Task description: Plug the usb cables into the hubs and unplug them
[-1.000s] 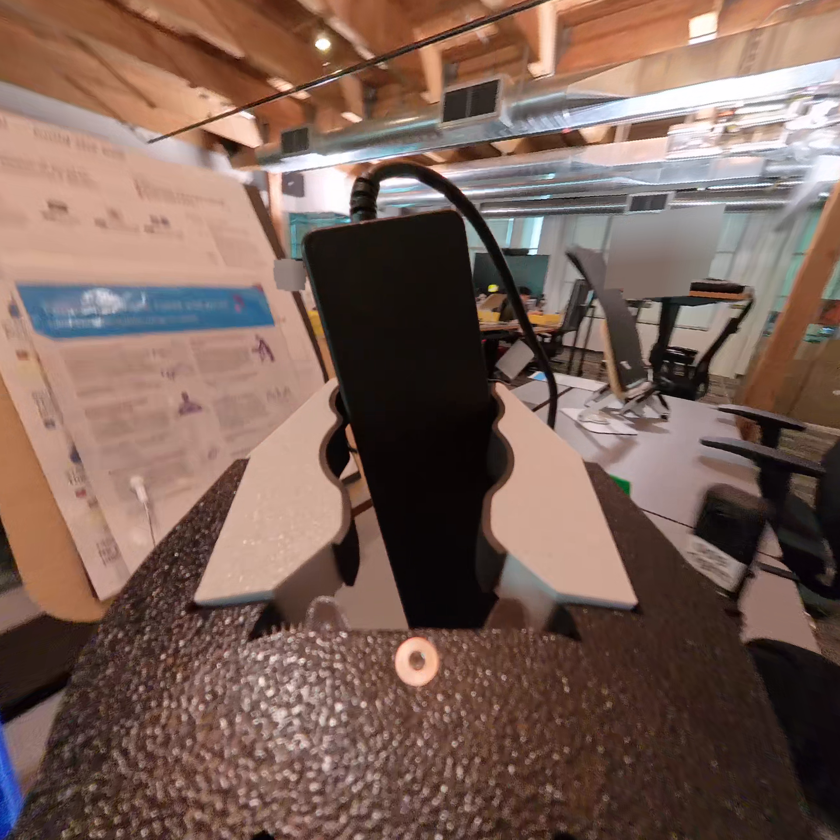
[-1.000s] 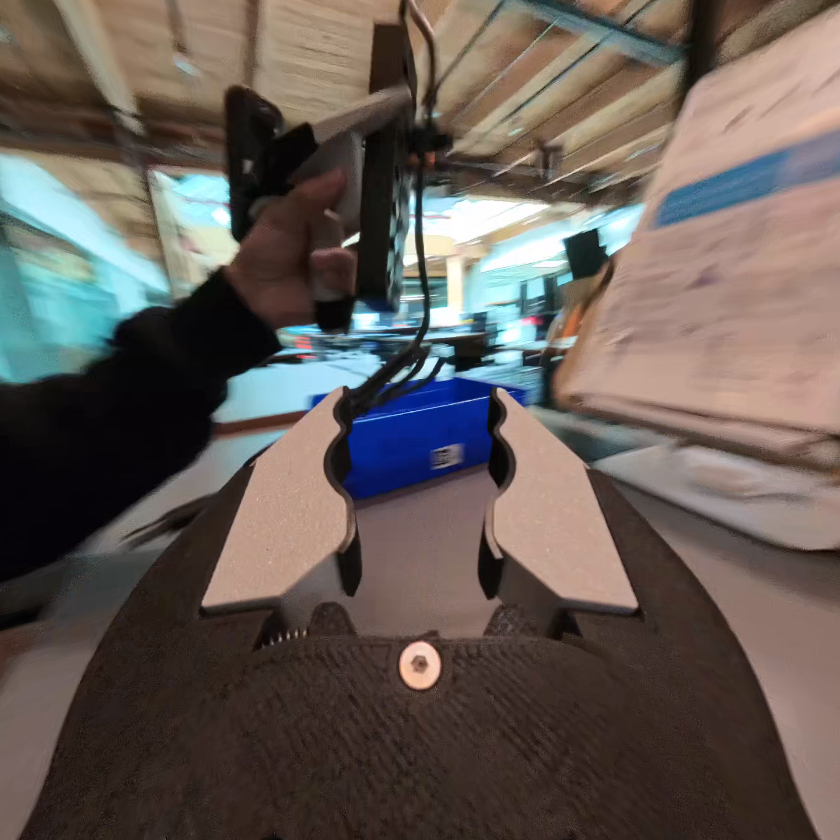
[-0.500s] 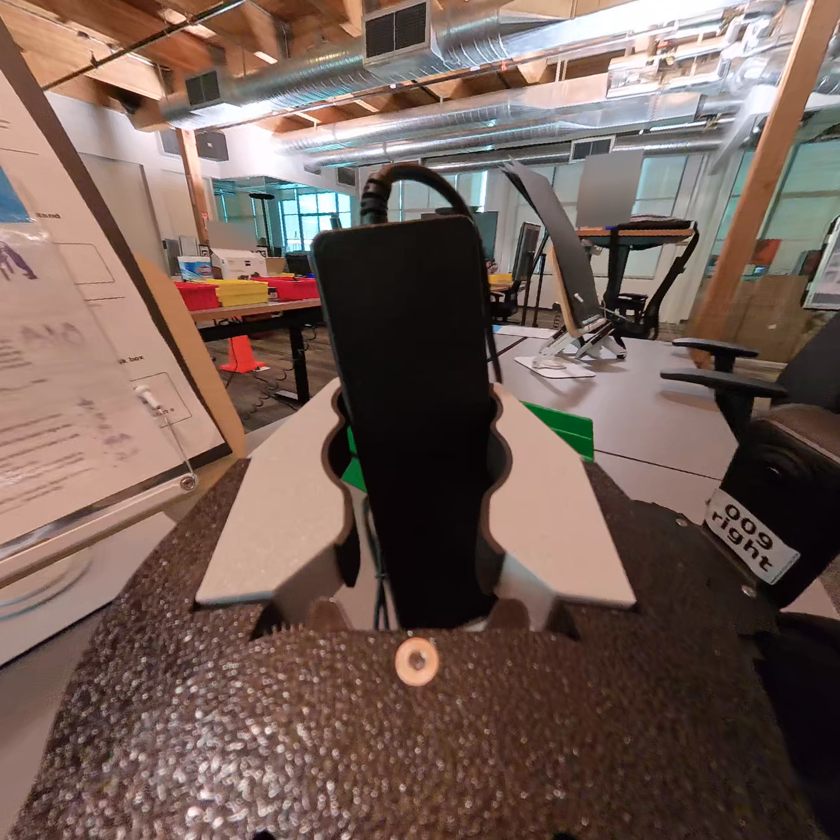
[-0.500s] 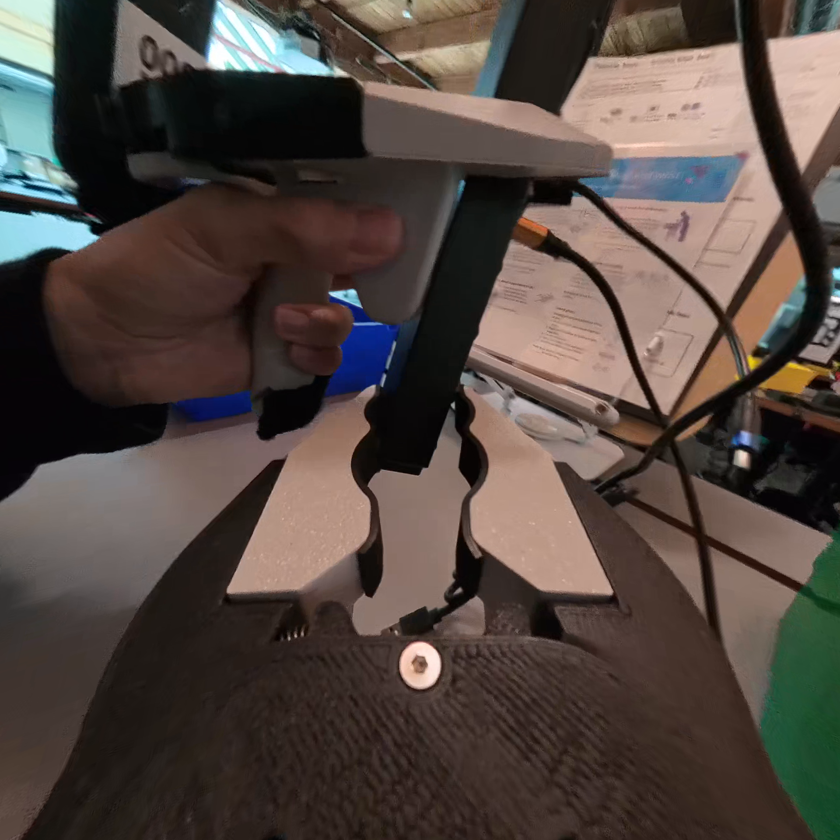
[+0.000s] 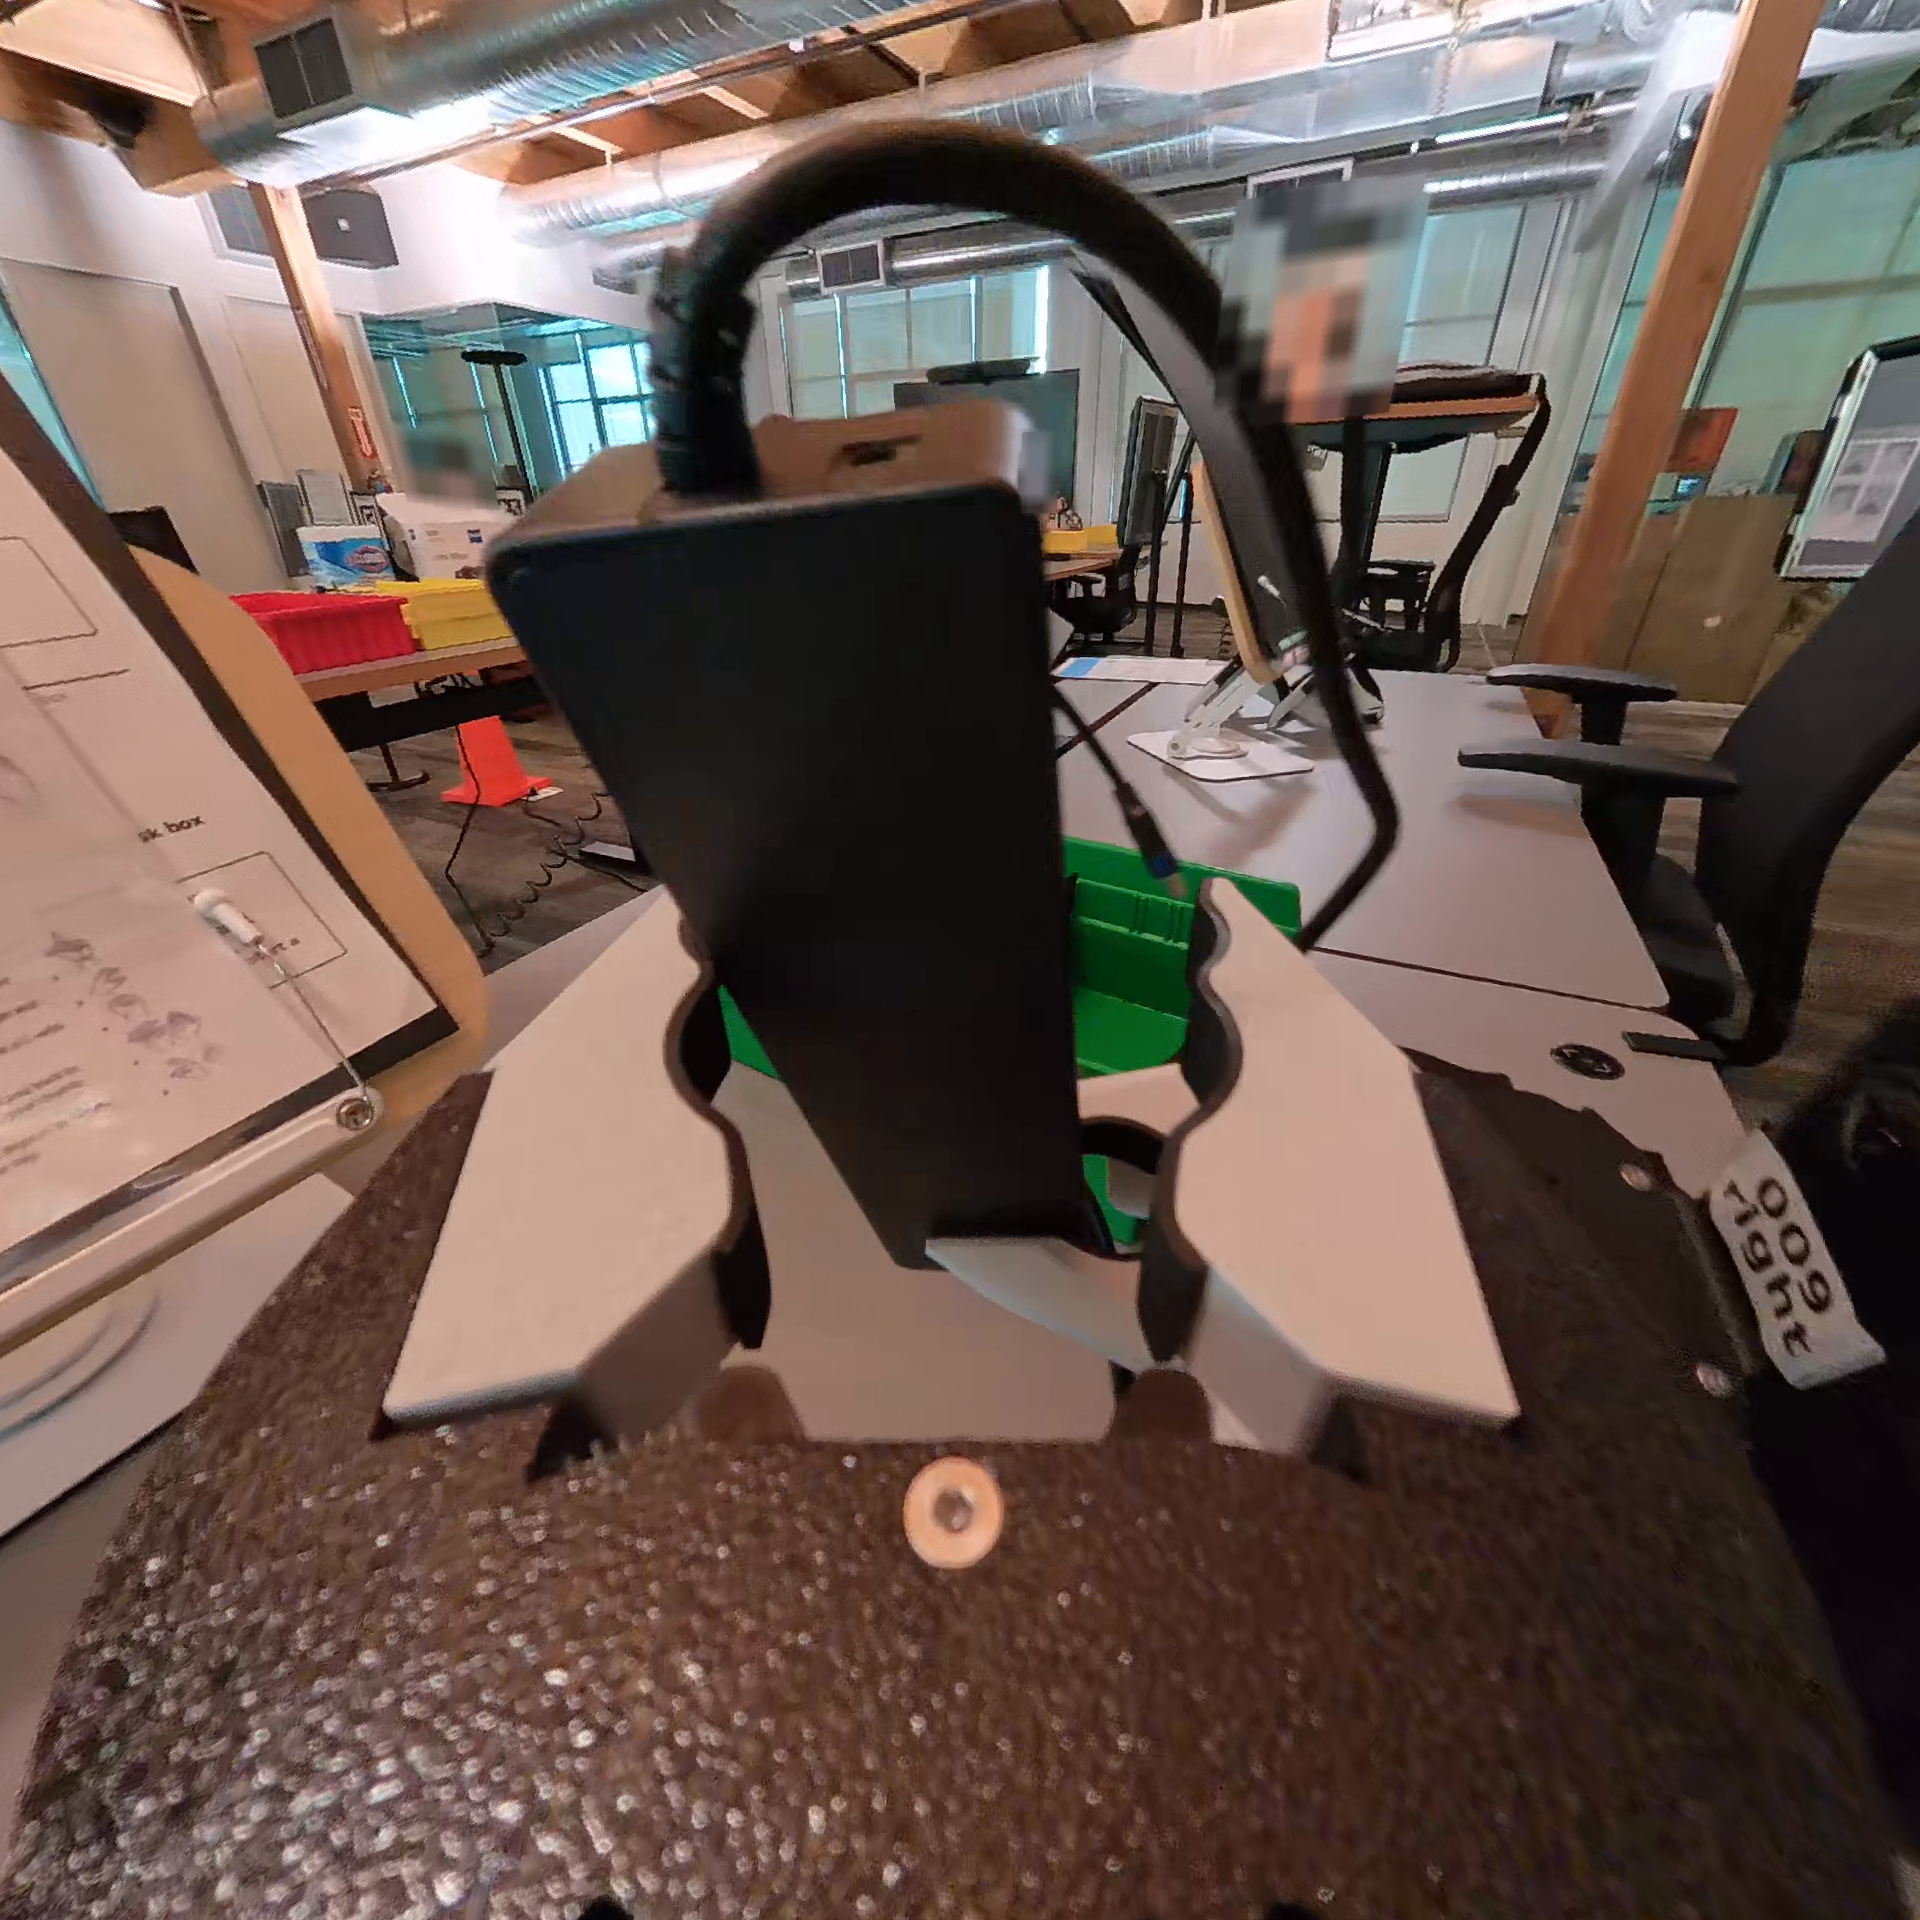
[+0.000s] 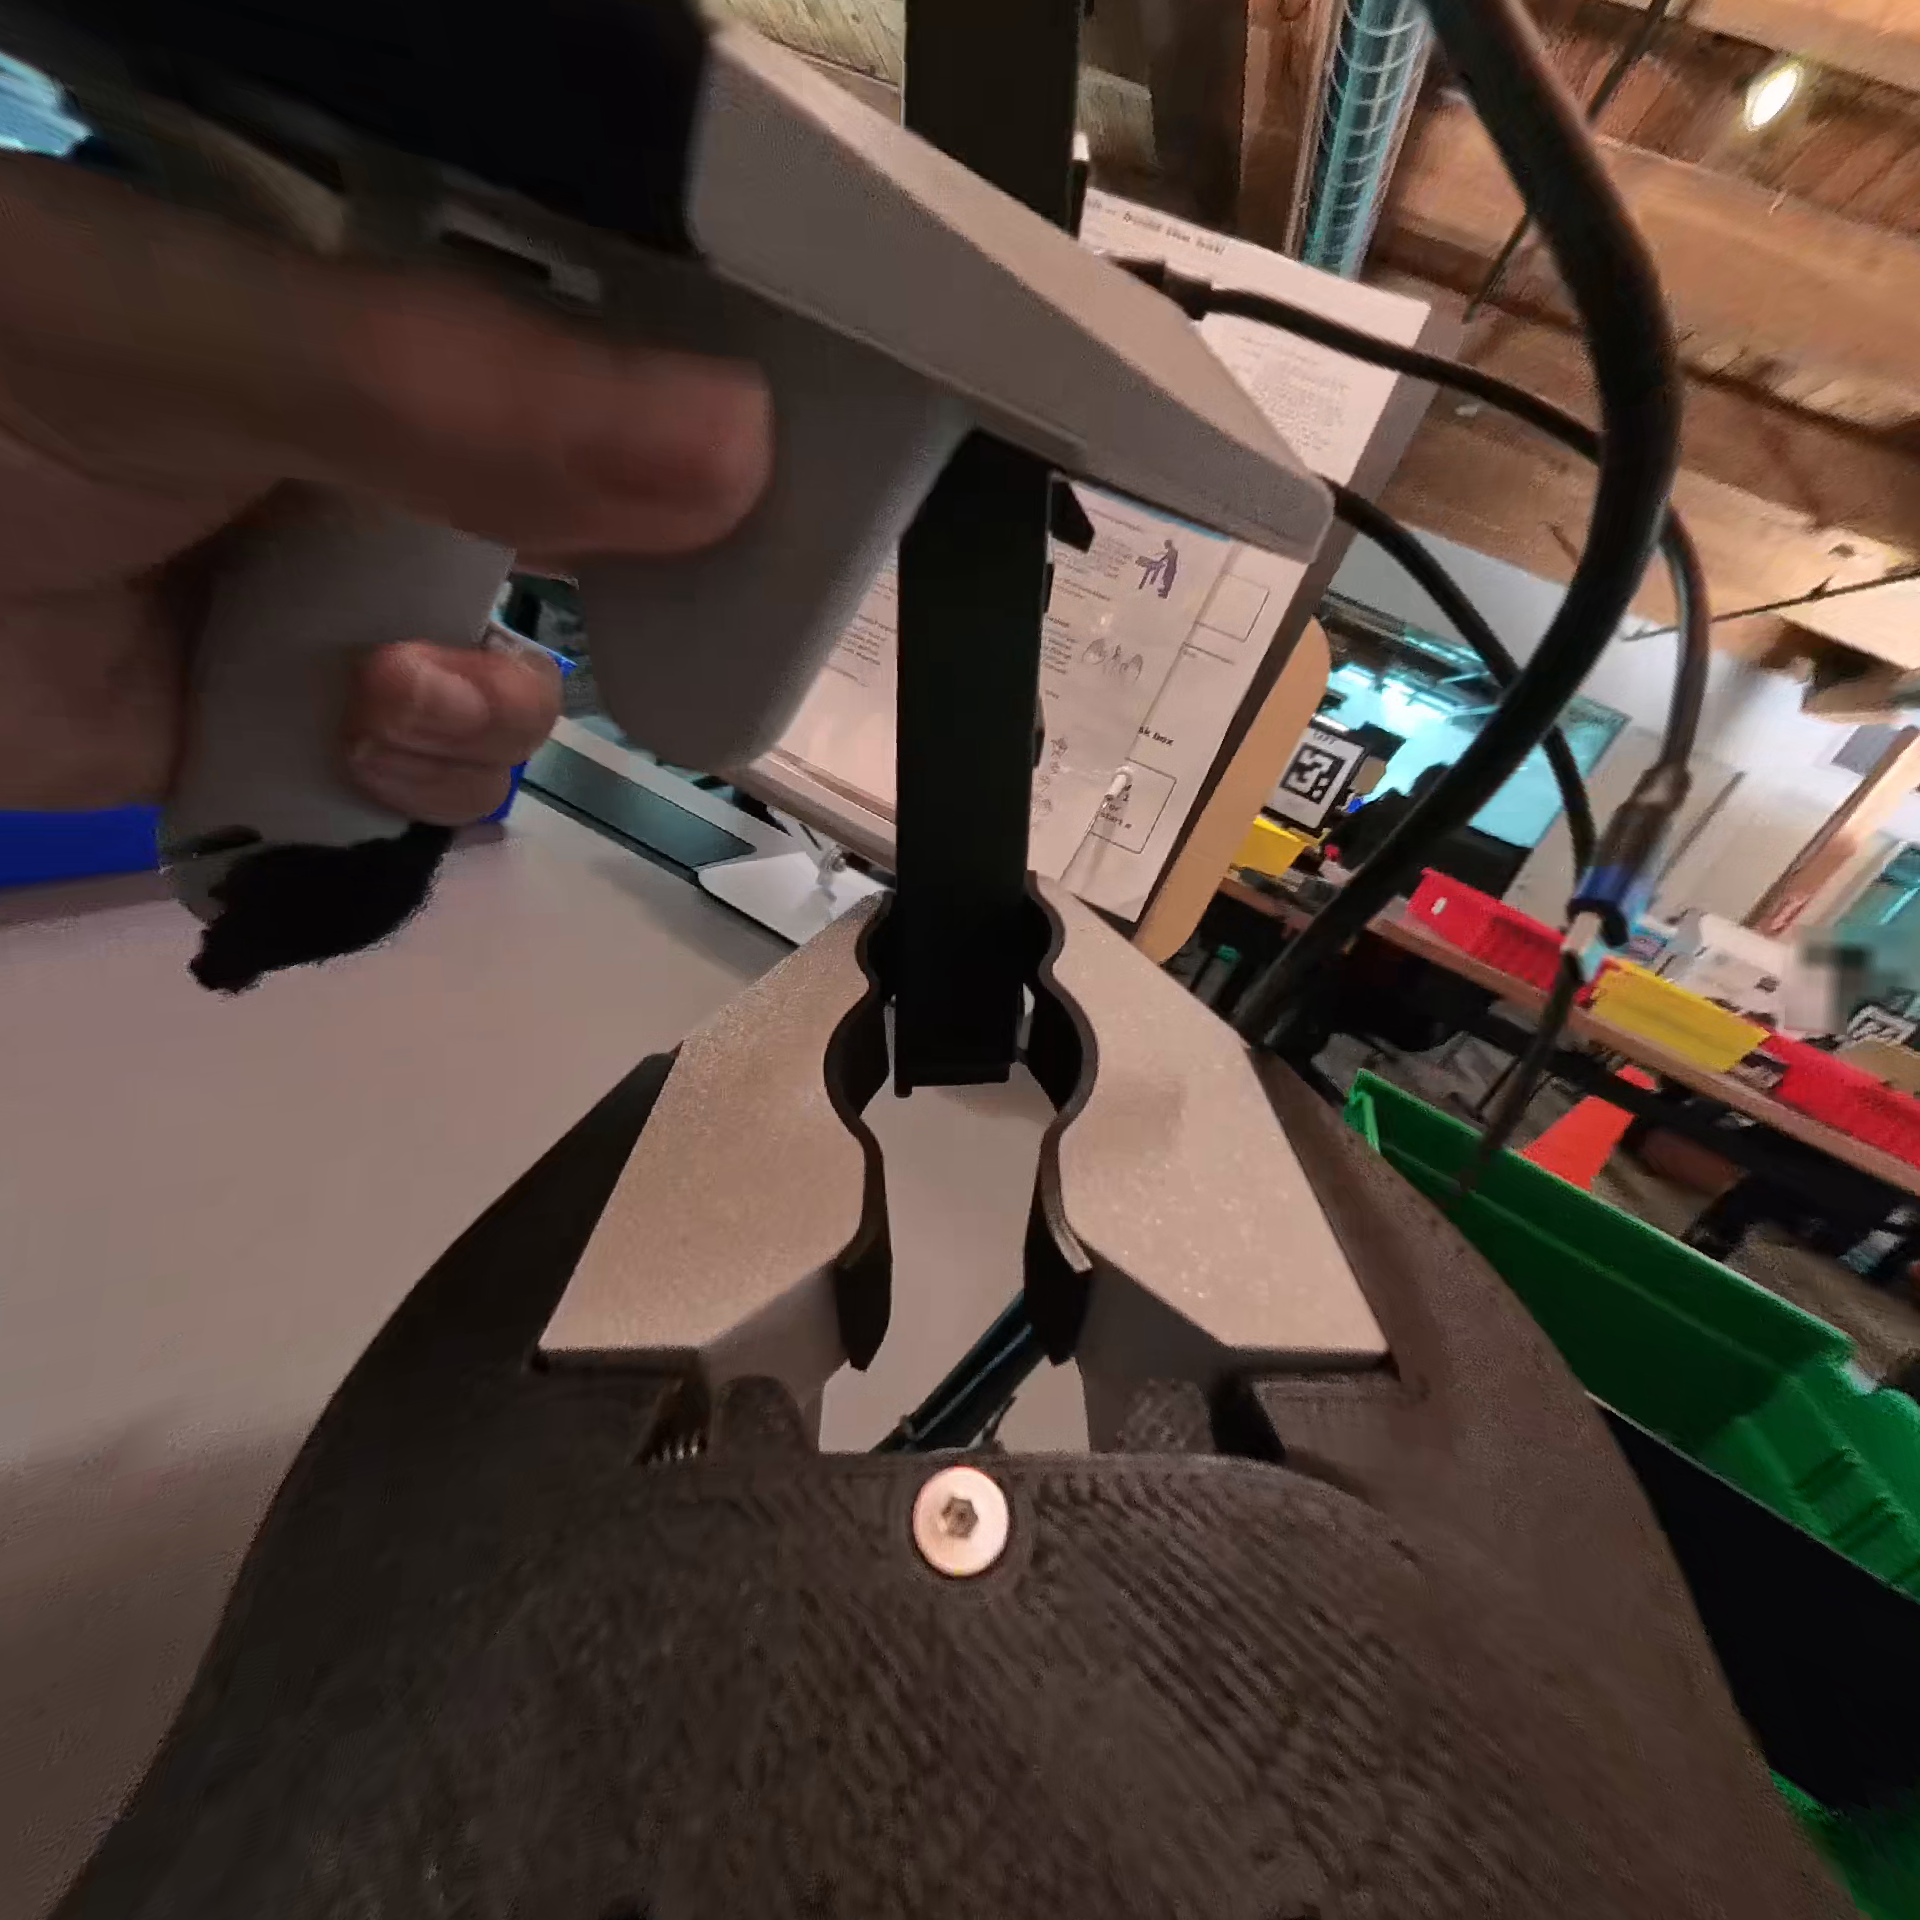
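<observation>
I had the black hub [image 5: 831,810] up in the air over the grey tabletop [image 6: 312,1143], just beside the green bin [image 5: 1132,966], standing nearly upright with a slight tilt. My right tongs [image 6: 961,914] were clenched on its lowest end only, the tips pinching a short stretch of the slab. My left tongs [image 5: 951,925] stood released around the hub's middle. Green showed through the gap on one side, so I judged they carried no weight.

That short bite was my main worry. With most of the hub above the grip, any twist of my wrist could lever it round in the tongs or let it slide out onto the tabletop. The hub's thick black lead [image 5: 935,177] arched stiffly off its top end and would pull sideways on exactly that lever.

A thinner usb cable with a blue-collared plug [image 6: 1605,894] hung loose over the bin. I reckoned it could swing, catch the bin's rim or a finger of the tongs, and tug the hub askew as I reached for it. I could not tell whether any port was already filled.
</observation>
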A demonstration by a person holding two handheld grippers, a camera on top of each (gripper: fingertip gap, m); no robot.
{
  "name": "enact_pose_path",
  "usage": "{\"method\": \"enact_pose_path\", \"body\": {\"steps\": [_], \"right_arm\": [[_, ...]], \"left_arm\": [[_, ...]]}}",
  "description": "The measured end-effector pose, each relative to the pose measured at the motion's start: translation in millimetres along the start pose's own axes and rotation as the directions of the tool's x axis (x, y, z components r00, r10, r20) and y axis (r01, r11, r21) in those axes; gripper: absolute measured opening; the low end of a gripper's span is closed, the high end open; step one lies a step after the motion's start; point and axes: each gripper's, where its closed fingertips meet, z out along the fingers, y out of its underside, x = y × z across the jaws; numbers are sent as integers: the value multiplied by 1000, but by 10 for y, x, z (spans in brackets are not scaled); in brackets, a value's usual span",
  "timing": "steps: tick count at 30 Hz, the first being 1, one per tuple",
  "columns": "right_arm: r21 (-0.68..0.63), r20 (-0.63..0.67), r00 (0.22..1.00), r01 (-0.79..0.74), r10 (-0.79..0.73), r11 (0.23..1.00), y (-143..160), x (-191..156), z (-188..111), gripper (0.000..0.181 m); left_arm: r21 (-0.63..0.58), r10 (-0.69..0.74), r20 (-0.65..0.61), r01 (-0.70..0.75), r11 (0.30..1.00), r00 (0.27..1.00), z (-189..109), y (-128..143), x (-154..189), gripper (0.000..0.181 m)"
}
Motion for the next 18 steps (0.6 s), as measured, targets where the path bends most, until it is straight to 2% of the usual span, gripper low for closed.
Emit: {"method": "enact_pose_path", "body": {"steps": [5, 7, 18], "right_arm": [[16, -23, 994, 111, -110, 994, -99, -112, -15, 20], [5, -18, 994, 104, -104, 995, -86, -143, -6, 20], [-16, -24, 985, 170, -171, 985, -56, -191, 0, 21]], "left_arm": [[42, -119, -41, 120, 992, 992, -52, -32, -68, 77], [43, -129, -67, 132, 990, 989, -56, -20, -56, 64], [49, -115, -134, 123, 991, 984, -50, 73, -36, 66]]}}
